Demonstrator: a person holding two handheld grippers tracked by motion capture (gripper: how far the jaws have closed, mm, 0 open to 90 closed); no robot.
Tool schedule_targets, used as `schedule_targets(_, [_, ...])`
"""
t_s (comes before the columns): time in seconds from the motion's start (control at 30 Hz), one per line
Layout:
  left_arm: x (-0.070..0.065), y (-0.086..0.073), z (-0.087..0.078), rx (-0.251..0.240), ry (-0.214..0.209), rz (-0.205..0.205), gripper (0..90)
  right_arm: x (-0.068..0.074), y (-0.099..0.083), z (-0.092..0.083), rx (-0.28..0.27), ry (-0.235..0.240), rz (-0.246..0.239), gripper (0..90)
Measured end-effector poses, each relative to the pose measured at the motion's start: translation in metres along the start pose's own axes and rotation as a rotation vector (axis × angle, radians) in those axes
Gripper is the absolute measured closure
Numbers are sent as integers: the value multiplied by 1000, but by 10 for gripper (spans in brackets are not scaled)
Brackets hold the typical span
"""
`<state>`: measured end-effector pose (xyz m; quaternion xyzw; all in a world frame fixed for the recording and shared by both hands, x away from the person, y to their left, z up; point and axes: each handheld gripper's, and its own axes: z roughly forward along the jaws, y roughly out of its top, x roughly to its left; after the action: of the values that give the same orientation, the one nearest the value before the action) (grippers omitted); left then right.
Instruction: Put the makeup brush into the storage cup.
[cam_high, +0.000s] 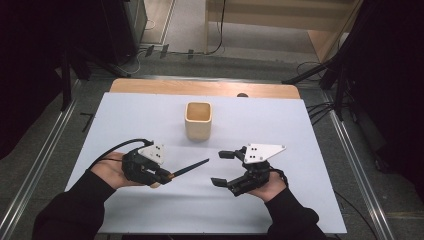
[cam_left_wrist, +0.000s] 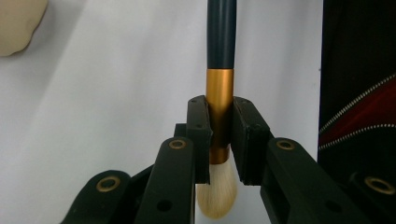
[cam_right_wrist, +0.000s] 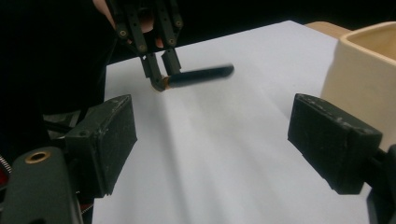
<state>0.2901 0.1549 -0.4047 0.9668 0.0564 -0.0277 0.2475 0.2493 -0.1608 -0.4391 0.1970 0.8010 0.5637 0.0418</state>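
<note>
A make-up brush (cam_high: 187, 169) with a dark handle, a gold band and pale bristles is held above the white table cover (cam_high: 280, 120). My left gripper (cam_high: 164, 176) is shut on its gold band (cam_left_wrist: 219, 95), the handle (cam_left_wrist: 221, 32) pointing toward the middle of the table and the bristles (cam_left_wrist: 215, 193) behind the jaws. A cream square cup (cam_high: 198, 120) stands upright beyond both hands. My right gripper (cam_high: 222, 168) hovers at the right with jaws wide apart and nothing between them. In the right gripper view the brush (cam_right_wrist: 198, 75) and left gripper (cam_right_wrist: 159, 65) show ahead, the cup (cam_right_wrist: 364, 70) at right.
The white cover lies on a wooden table (cam_high: 200, 87) whose far edge shows beyond it. Metal rails (cam_high: 350, 150) run along both sides of the table. Cables (cam_high: 165, 50) lie on the floor behind it.
</note>
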Motion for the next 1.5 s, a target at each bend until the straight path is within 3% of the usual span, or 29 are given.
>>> schedule_targets(0.2, [1,15,2,109,-9,68,796,1,5,16,53,42,-20,171])
schedule_targets(0.43, [2,26,8,170,-14,106,796,0,9,23,88,49,-30,192])
schedule_targets(0.47, [4,28,9,170,-10,149,796,-2,10,26,99,59,-29,205])
schedule_targets(0.57, [7,30,11,181,-8,153,796,-3,11,29,112,59,-34,206])
schedule_targets(0.6, [8,32,13,212,-13,154,796,-5,13,33,139,63,-28,208])
schedule_targets(0.83, [7,45,14,289,-18,188,796,-7,18,44,194,84,-30,228])
schedule_targets(0.97, [6,51,14,304,-19,197,796,-7,18,50,221,86,-38,230])
schedule_targets(1.03, [4,56,15,343,-12,216,795,-9,17,54,242,94,-34,261])
schedule_targets(1.17, [3,62,16,374,-3,235,796,-9,15,60,272,110,-34,331])
schedule_targets(1.23, [4,64,16,375,-4,243,796,-9,15,61,278,114,-35,345])
schedule_targets(1.27, [3,66,16,380,-12,236,795,-8,15,63,295,125,-37,415])
schedule_targets(1.37, [2,67,17,389,-21,237,795,-7,15,65,306,129,-40,436])
schedule_targets(1.5, [2,69,20,409,-28,241,795,-7,16,67,326,138,-55,561])
